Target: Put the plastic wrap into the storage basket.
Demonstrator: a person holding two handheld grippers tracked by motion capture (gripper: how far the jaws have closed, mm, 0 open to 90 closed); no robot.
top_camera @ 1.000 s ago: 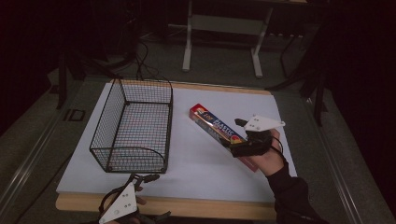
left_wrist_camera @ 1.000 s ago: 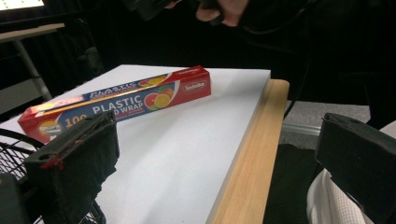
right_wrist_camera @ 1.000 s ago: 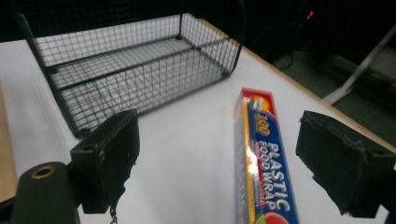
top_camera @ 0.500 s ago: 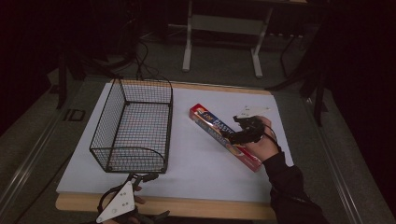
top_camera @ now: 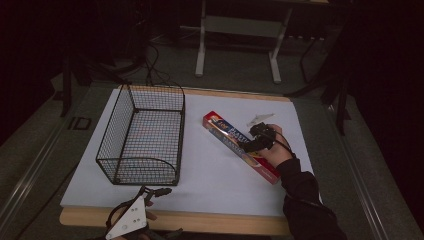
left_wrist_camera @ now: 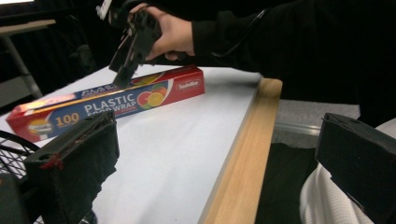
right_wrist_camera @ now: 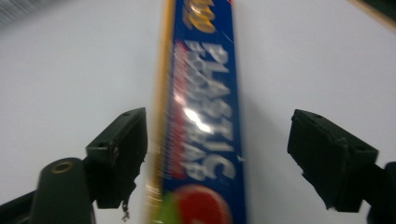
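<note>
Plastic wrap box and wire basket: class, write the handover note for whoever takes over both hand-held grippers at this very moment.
Right hand-held gripper: open, jaws either side of the plastic wrap box, poised above its middle, not closed on it.
Left hand-held gripper: open, holding nothing, at the table's near edge in front of the wire basket.
Things: the box lies flat and slantwise on the white sheet, right of the basket and apart from it. The basket stands upright with nothing seen inside.
Done: right gripper lined up over the box.
Left: close on the box and lift it; probably it goes to the basket.
</note>
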